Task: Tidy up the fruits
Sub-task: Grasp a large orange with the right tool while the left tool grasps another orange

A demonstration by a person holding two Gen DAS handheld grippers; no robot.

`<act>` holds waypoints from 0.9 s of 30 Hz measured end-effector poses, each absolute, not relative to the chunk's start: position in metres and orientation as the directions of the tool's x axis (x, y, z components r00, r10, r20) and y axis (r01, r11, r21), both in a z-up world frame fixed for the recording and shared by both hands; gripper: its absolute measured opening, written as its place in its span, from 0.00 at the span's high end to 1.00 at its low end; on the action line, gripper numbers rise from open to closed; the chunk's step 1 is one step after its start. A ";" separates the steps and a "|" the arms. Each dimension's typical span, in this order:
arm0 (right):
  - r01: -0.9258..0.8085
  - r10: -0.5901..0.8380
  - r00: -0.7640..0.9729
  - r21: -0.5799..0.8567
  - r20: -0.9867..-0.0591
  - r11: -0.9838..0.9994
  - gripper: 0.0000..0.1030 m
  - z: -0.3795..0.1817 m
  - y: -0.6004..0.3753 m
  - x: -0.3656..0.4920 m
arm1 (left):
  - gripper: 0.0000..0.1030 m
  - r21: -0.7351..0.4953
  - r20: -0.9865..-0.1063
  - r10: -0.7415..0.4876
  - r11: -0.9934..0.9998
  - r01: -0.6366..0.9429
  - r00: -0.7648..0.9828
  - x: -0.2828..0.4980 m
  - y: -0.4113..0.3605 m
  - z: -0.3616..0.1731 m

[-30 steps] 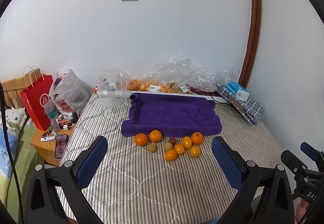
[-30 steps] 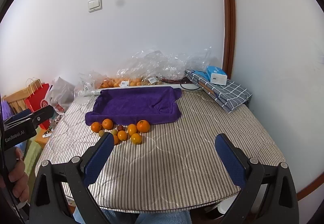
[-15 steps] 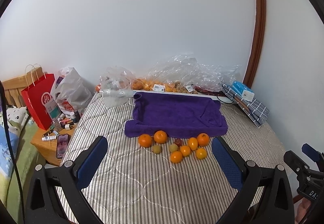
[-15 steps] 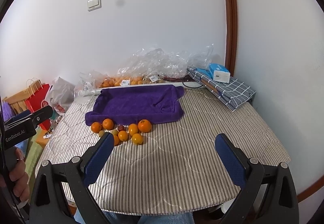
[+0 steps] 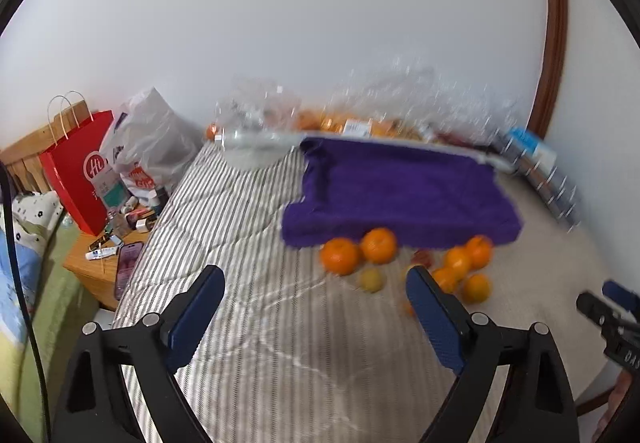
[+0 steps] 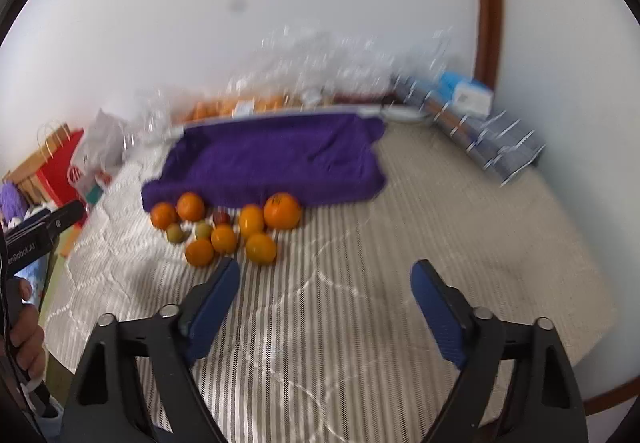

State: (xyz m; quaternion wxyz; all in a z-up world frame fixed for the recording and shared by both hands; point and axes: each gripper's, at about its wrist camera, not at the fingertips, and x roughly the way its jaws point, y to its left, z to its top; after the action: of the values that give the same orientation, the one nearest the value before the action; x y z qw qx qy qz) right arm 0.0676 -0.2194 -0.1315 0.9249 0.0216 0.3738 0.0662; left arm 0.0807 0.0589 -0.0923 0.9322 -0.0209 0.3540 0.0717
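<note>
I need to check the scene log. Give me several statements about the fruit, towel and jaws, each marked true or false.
1. The fruit cluster lies on the striped bedcover, at the purple towel's near edge. True.
2. The right gripper holds an orange. False: its jaws are open and empty.
3. The left gripper has open jaws. True.
4. All the fruit is orange. False: two are greenish and one is dark red.

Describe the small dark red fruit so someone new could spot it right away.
Find the purple towel spread on the striped bed cover. Loose fruit sits along its near edge. Just in front of that edge, mid-cluster, lies the small red fruit, the only dark red piece among oranges and two greenish ones.
</note>
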 end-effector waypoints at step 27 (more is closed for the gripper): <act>-0.264 0.241 0.604 0.095 -0.760 0.960 0.67 -0.226 -0.161 0.155 | 0.40 -0.177 -0.753 -0.113 0.984 -0.035 0.648 0.162 0.088 -0.167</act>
State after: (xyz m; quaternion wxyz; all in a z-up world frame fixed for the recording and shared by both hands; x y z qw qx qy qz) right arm 0.1546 -0.1611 -0.2263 0.8954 -0.0136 0.4223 0.1409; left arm 0.1623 0.0876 -0.1675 0.9036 -0.0880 0.4187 -0.0216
